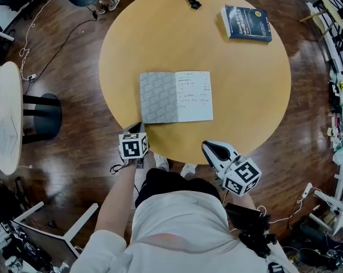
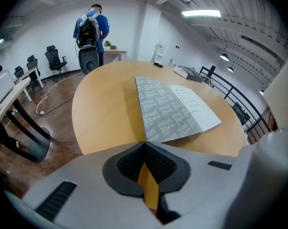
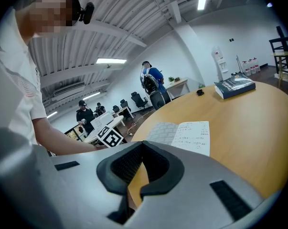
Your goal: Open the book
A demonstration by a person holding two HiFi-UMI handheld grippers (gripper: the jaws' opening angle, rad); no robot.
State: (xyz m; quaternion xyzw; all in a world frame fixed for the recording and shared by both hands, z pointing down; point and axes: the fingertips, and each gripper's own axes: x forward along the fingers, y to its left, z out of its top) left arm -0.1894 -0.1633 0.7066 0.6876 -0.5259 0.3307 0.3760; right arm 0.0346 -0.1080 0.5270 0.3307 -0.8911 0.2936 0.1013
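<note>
The book (image 1: pixel 176 96) lies open and flat in the middle of the round wooden table (image 1: pixel 160 38), its grey patterned cover leaf on the left and a white written page on the right. It also shows in the left gripper view as the open book (image 2: pixel 175 111) and in the right gripper view (image 3: pixel 184 135). My left gripper (image 1: pixel 136 127) hovers at the table's near edge, just short of the book's near left corner, shut and empty (image 2: pixel 144 144). My right gripper (image 1: pixel 209 147) sits off the near edge to the right, jaws together, holding nothing (image 3: pixel 143 143).
A closed blue book (image 1: pixel 246 23) lies at the table's far right, and a small black object (image 1: pixel 193 0) sits at the far edge. A white side table (image 1: pixel 6 118) and black stool stand to the left. A person with a backpack (image 2: pixel 90 27) stands beyond the table.
</note>
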